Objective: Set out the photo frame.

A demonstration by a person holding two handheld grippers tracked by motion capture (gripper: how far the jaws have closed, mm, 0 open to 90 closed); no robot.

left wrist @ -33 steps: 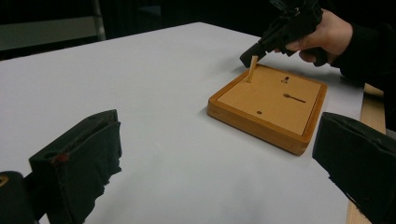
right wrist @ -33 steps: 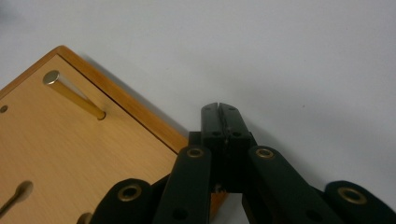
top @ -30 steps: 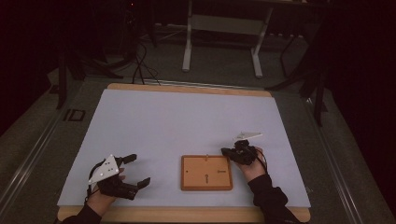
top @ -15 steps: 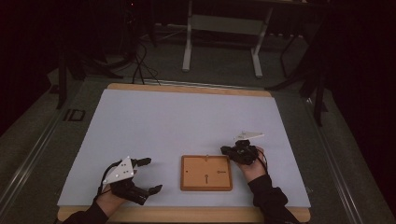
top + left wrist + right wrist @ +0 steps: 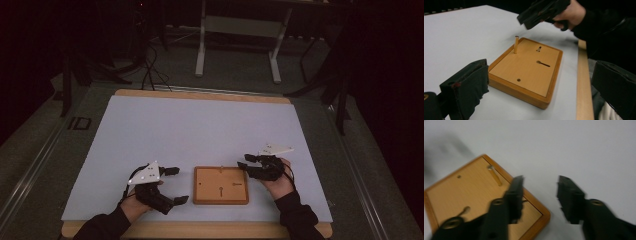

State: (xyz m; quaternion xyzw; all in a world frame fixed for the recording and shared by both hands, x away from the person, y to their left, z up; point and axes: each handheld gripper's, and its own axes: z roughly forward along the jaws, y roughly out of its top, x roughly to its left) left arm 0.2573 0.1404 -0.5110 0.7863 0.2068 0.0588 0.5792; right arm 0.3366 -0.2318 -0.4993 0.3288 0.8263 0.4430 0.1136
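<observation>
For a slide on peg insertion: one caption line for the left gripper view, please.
Wooden board with one upright peg on the white table, framed by the open left gripper, right gripper above its far edge.

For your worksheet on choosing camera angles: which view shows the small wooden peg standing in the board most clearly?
The left gripper view: the peg stands upright and sharp near the wooden board's far edge, seen from the side. The high view shows it from above as a tiny mark. The right gripper view shows it blurred and slanting.

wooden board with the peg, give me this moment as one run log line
wooden board: flat on table | peg: upright in board, free | right gripper: jaws just opened, empty, beside board | left gripper: open, empty
</observation>
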